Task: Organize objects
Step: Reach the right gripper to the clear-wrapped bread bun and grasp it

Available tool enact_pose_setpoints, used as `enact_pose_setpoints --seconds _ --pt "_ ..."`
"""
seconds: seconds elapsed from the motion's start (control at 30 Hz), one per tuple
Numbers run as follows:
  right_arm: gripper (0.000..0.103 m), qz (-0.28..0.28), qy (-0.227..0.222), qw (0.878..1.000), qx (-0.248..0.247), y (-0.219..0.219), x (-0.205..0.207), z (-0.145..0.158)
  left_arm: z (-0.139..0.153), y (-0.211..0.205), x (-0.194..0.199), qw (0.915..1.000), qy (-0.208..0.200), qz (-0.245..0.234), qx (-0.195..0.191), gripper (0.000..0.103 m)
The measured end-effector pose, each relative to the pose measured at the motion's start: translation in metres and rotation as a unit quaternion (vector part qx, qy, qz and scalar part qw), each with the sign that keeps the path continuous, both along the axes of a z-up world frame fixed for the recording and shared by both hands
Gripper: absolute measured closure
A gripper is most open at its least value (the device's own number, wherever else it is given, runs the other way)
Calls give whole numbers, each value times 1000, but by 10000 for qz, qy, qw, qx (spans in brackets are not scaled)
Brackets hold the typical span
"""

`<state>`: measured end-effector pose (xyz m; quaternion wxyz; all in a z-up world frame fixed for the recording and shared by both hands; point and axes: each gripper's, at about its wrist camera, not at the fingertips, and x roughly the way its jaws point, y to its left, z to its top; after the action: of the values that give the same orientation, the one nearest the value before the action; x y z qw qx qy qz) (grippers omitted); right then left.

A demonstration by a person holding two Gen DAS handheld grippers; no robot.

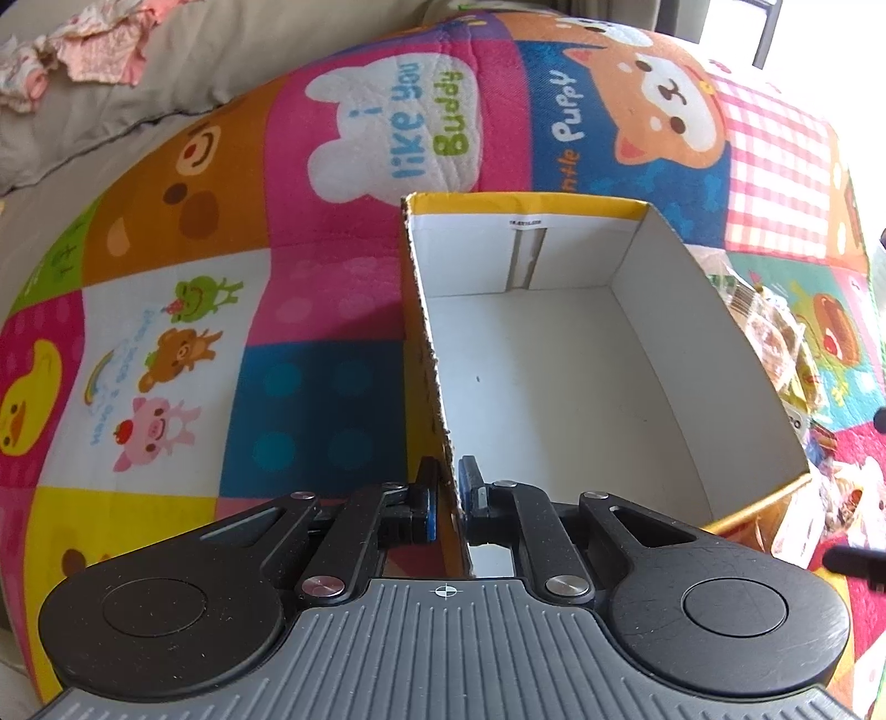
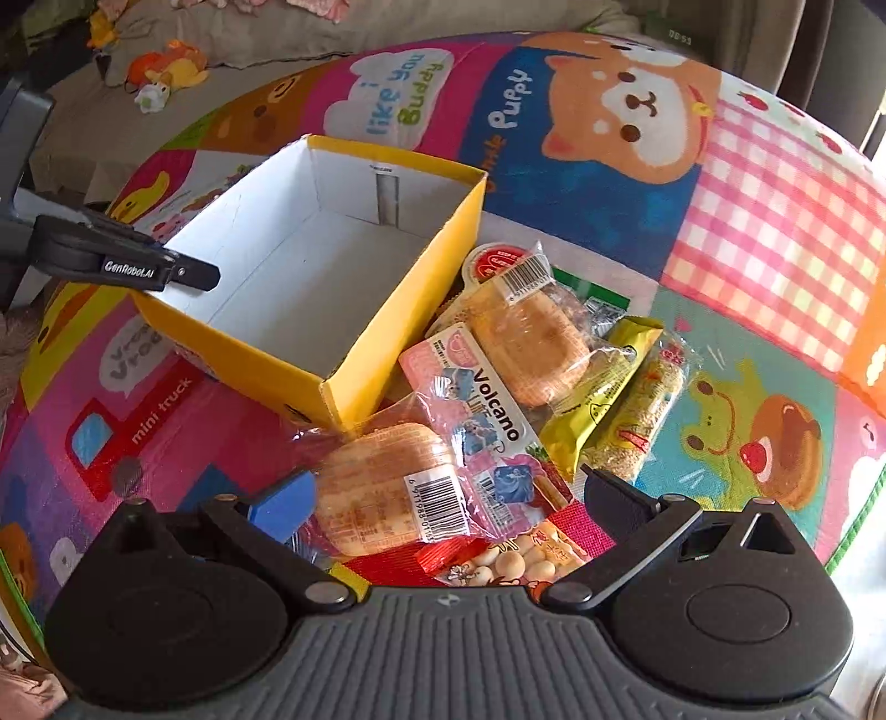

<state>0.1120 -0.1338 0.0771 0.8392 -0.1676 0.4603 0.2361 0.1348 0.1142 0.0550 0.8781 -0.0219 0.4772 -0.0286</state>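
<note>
An open yellow cardboard box (image 1: 659, 277) with a white, empty inside stands on a colourful play mat (image 1: 183, 310). My left gripper (image 1: 448, 471) is shut on the box's near left wall, one blue pad on each side of the cardboard. The right wrist view shows the same box (image 2: 398, 310) with the left gripper (image 2: 188, 271) at its left edge. Right of the box lies a pile of snack packets: a wrapped cake (image 2: 382, 487), a "Volcano" packet (image 2: 493, 426), a second wrapped cake (image 2: 531, 343) and a yellow bar (image 2: 598, 399). My right gripper (image 2: 446, 490) is open just above the nearest cake.
A peanut packet (image 2: 515, 559) and a sesame bar (image 2: 648, 410) also lie in the pile. Plush toys (image 2: 166, 72) rest on a beige sofa cushion (image 2: 266, 33) behind the mat. Pink cloth (image 1: 94, 44) lies on the cushion. Snacks (image 1: 775, 332) crowd the box's right side.
</note>
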Motion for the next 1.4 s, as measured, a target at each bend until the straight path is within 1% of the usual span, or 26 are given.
enact_pose_setpoints --seconds 0.07,0.13,0.2,0.27,0.37,0.47,0.53,0.63,0.73,0.8,0.83,0.93,0.97,1.0,1.07,1.17,1.27,1.33,1.4 --pt "0 119 -82 9999 -79 8 -5 -2 -6 1 4 9999 89 57 -16 93" --pt "0 191 -53 9998 -47 12 -8 -5 -13 2 7 9999 133 66 -13 92" --pt "0 241 -31 9997 -50 14 -11 -9 -15 3 7 9999 122 23 -7 92" --pt "0 307 12 9994 -157 13 -12 -18 -14 4 5 9999 104 -23 3 92" --pt "0 165 33 9993 -344 2 -10 -29 -14 6 0 9999 81 -84 17 92" --pt "0 -212 131 9996 -90 -20 -3 -31 -13 9 -5 9999 86 -101 -18 92" --pt "0 -323 1 9993 180 -30 -7 -27 -13 13 -8 9999 101 -81 -83 92" --pt "0 -142 -234 9982 537 -31 -24 -22 -13 16 -9 9998 107 -18 -177 92" --pt "0 159 -192 9969 752 -18 -36 -27 -13 17 -8 9997 95 27 -216 92" --pt "0 315 -217 9972 642 -2 -40 -36 -12 17 -9 9997 88 50 -224 92" --pt "0 362 -298 9974 539 6 -41 -41 -12 16 -9 9997 88 72 -235 92" --pt "0 494 -671 9962 261 23 -41 -51 -12 16 -9 9996 93 120 -250 92" --pt "0 531 -829 9951 56 28 -41 -55 -12 16 -9 9995 92 130 -256 92" --pt "0 556 -946 9939 -127 30 -41 -58 -12 17 -9 9995 89 135 -273 92" --pt "0 556 -1011 9929 -293 27 -38 -61 -13 17 -10 9994 69 140 -294 92" --pt "0 283 -1153 9916 -514 6 -32 -60 -13 16 -9 9993 57 161 -337 92" --pt "0 -107 -1197 9911 -563 -17 -27 -53 -14 14 -9 9992 53 159 -358 92" --pt "0 -350 -1168 9914 -473 -34 -25 -46 -14 13 -9 9992 59 157 -371 91" --pt "0 -551 -1022 9930 -194 -52 -23 -37 -14 12 -10 9991 66 150 -383 91"
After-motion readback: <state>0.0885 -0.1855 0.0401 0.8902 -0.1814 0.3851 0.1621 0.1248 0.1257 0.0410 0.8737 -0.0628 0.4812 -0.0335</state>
